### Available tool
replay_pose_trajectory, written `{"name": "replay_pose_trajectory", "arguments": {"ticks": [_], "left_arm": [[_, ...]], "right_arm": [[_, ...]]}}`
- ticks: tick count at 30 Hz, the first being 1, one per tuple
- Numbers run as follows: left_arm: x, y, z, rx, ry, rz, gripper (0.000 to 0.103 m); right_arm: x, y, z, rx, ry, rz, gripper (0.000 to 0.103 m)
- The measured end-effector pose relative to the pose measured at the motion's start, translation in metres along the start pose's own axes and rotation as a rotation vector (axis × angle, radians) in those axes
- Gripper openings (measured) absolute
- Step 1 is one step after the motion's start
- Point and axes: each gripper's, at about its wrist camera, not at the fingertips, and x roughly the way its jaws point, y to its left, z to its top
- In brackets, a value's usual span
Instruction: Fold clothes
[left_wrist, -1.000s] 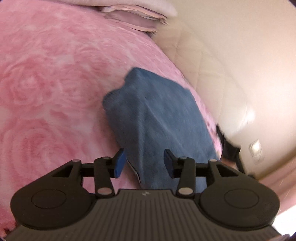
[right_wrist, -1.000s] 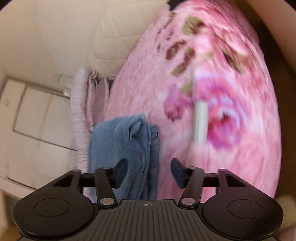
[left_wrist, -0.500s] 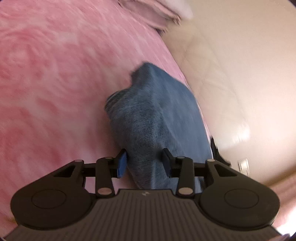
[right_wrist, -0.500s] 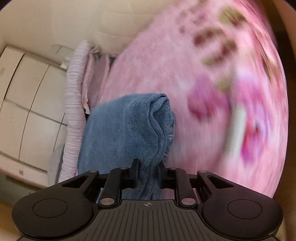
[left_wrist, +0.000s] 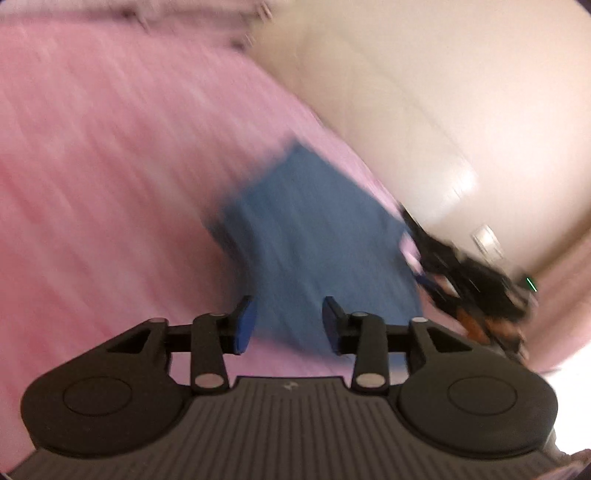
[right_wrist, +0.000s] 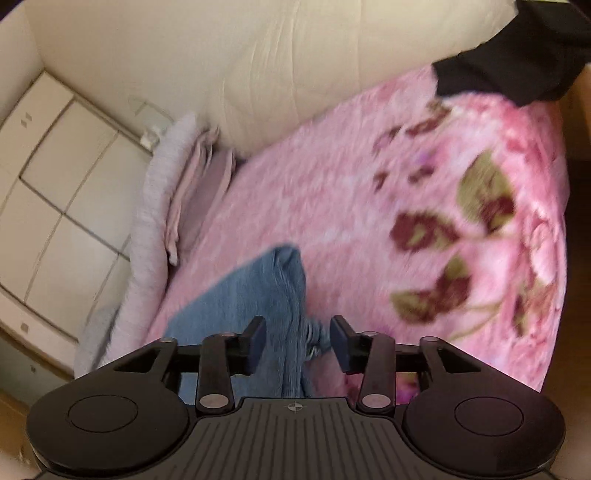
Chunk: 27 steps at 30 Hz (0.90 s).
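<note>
A blue garment (right_wrist: 251, 295) is being seen lying in a compact, already doubled-over bundle on the pink flowered blanket (right_wrist: 369, 192) of the bed, near the edge by the cream headboard (right_wrist: 295, 66); a stack of pale folded linens (right_wrist: 192, 192) is lying just beyond it. The left tool (left_wrist: 288, 325) is being held with its jaws spread wide and nothing between them, hovering just short of the garment's near edge; this view is badly blurred. The right tool (right_wrist: 297, 341) is likewise being held wide open, with a rumpled hem of the garment lying between the fingers but not being pinched. Whether another fold is being set up or the bundle is being left as finished cannot be told. If a fold is being continued, each tool is best being closed on a full thickness of layers at a corner, and the cloth kept taut and low over the blanket so the layers are not slipping apart.
</note>
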Motion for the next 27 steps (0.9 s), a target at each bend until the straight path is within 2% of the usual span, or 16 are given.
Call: {"name": "replay_pose_trajectory", "arguments": {"ticks": [4, 7, 10, 11, 12, 13, 14, 17, 21, 24, 27], "left_arm": [[-0.008, 0.01, 0.026, 0.012, -0.031, 0.037, 0.042], [-0.013, 0.017, 0.044, 0.018, -0.052, 0.062, 0.041], [-0.001, 0.027, 0.028, -0.041, -0.041, 0.004, 0.039], [0.003, 0.03, 0.023, -0.058, -0.039, -0.015, 0.033], [0.007, 0.031, 0.019, -0.068, -0.038, -0.034, 0.028], [0.01, 0.03, 0.016, -0.07, -0.036, -0.05, 0.023], [0.011, 0.025, 0.013, -0.054, -0.036, -0.05, 0.023], [0.014, 0.01, 0.011, 0.059, -0.045, -0.008, 0.023], [0.001, 0.011, 0.014, 0.049, -0.043, -0.003, 0.027], [-0.018, 0.014, 0.025, 0.064, -0.061, 0.014, 0.03], [-0.027, 0.011, 0.052, 0.094, -0.119, 0.046, 0.036]], "right_arm": [[-0.007, -0.002, 0.002, 0.022, 0.062, 0.046, 0.049], [-0.008, 0.003, -0.016, 0.006, 0.143, 0.025, 0.049], [-0.017, 0.0, -0.047, 0.002, 0.178, 0.021, 0.049], [-0.02, -0.001, -0.055, -0.007, 0.16, 0.021, 0.035], [-0.021, -0.001, -0.059, -0.023, 0.144, 0.018, 0.016], [-0.021, 0.001, -0.058, -0.034, 0.135, 0.022, 0.007], [-0.021, 0.003, -0.058, -0.043, 0.126, 0.023, 0.006], [-0.015, 0.01, -0.05, -0.085, 0.109, 0.002, 0.006], [-0.009, 0.001, -0.05, -0.057, 0.155, 0.002, 0.009], [-0.022, 0.001, -0.043, -0.067, 0.151, 0.01, 0.025], [-0.028, 0.005, -0.02, -0.091, 0.06, -0.011, 0.042]]}}
